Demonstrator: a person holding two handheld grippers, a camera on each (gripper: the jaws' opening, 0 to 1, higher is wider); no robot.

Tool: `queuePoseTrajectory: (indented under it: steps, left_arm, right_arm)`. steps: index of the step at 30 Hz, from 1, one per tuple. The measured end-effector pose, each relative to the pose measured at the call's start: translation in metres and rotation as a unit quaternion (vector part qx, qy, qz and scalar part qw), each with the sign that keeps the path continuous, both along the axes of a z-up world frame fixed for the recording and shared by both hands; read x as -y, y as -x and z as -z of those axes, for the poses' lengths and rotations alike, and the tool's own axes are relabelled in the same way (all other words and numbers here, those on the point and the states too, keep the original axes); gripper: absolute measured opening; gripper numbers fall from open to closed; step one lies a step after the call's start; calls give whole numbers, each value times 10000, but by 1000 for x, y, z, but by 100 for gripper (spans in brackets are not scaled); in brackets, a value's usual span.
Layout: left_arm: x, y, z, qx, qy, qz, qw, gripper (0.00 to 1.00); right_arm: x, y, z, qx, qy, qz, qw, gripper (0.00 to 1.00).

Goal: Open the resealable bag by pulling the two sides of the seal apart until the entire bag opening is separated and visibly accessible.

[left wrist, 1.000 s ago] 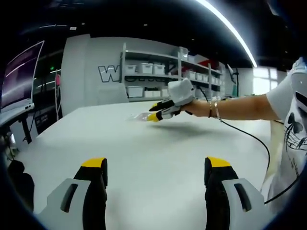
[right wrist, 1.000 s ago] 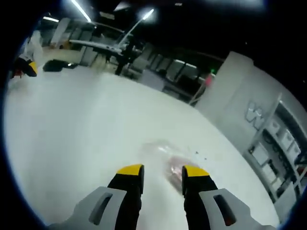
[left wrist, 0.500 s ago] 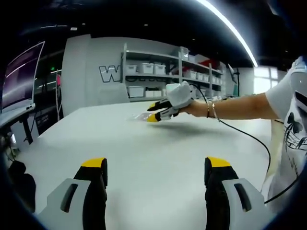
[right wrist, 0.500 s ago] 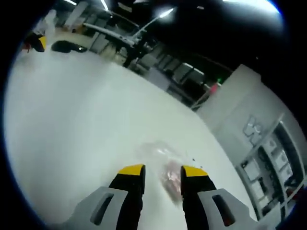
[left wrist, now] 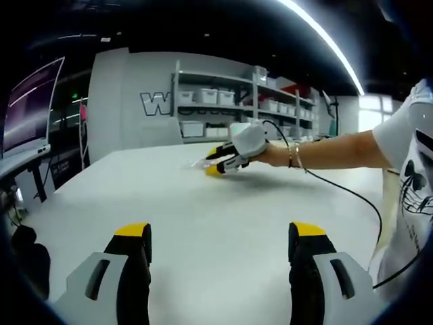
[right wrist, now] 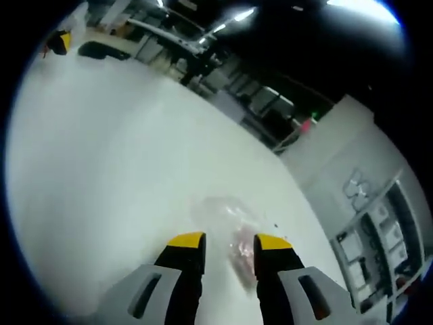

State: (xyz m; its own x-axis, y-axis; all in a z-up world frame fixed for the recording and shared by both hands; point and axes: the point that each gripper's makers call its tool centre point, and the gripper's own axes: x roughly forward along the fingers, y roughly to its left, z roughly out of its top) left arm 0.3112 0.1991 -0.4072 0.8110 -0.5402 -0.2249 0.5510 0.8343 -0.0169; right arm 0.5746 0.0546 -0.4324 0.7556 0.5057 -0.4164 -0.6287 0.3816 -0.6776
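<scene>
Left gripper view: the left gripper [left wrist: 221,247] hangs unmoved over the near tabletop [left wrist: 223,203], jaws wide apart; the right gripper [left wrist: 218,162] has sunk closer to the resealable bag [left wrist: 193,164] near the far edge. Right gripper view: the right gripper [right wrist: 229,242], jaws narrowly apart, has edged nearer the bag [right wrist: 226,227] lying flat

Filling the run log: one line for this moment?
bag: flat on table, sealed | right gripper: open over bag | left gripper: open, away
</scene>
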Motion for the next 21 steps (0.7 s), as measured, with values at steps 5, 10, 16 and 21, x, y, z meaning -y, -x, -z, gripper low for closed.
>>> queuePoseTrajectory:
  steps: [5, 10, 16, 21]
  left_arm:
    - [0, -2, 2, -20, 15, 6, 10000, 82]
    - [-1, -4, 3, -34, 33, -8, 10000, 82]
    - [-2, -5, 4, -47, 50, 1, 10000, 82]
    - [-4, -7, 2, -30, 70, -14, 10000, 82]
  right_arm:
    - [-3, -2, 2, 125, 175, -67, 9997, 24]
    - [-5, -5, 1, 198, 236, -78, 9995, 24]
    - [-8, -9, 2, 370, 460, -128, 9982, 22]
    - [-11, -14, 1, 377, 454, -103, 9982, 20]
